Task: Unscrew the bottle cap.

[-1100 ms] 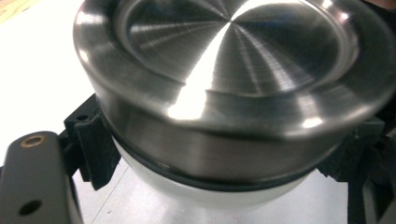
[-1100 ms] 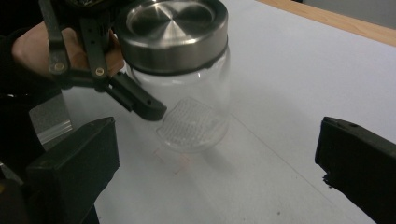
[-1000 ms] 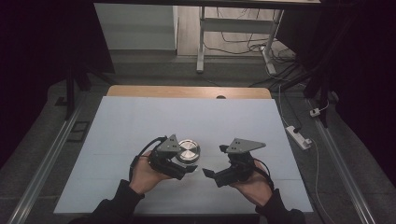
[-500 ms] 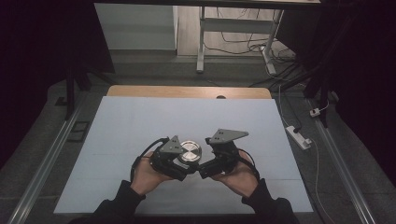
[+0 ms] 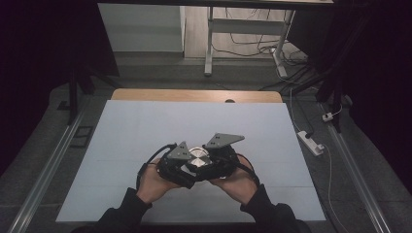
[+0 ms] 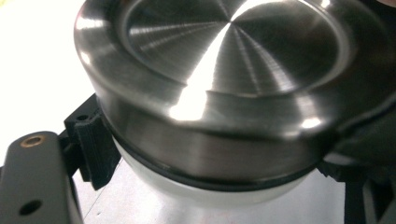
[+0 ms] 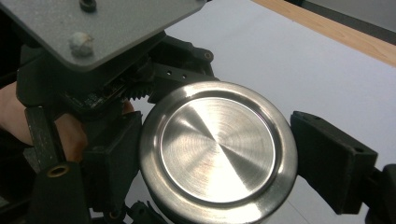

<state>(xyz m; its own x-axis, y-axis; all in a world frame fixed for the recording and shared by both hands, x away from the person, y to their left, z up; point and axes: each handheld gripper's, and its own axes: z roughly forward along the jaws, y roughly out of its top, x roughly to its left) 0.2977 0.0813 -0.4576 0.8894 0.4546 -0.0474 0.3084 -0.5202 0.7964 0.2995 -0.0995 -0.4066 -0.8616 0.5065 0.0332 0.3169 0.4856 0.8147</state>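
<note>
The left gripper [image 5: 187,170] is being kept clamped on the white lower body of a small round jar [image 6: 210,191], its ribbed pads pressing in just under the metal lid [image 6: 233,60]. This grip is presumably being used to stop the jar from turning. The right gripper [image 5: 214,167] has just been closing its jaws, and in the right gripper view they are now being pressed against opposite sides of the lid's rim [image 7: 217,151]; the exact contact on the far side is partly hidden, so the hold is probably firm rather than certainly so. With body and lid each being gripped by a different hand, the lid is most likely being readied for unscrewing.

The jar is being held between the two grippers, low over the near middle of the pale blue mat [image 5: 145,126], which is covering most of the wooden table [image 5: 194,94].

Counted: one jar with one lid, two grippers, two hands, one mat. On the floor to the right, one white power strip [image 5: 311,142] is lying among cables.
</note>
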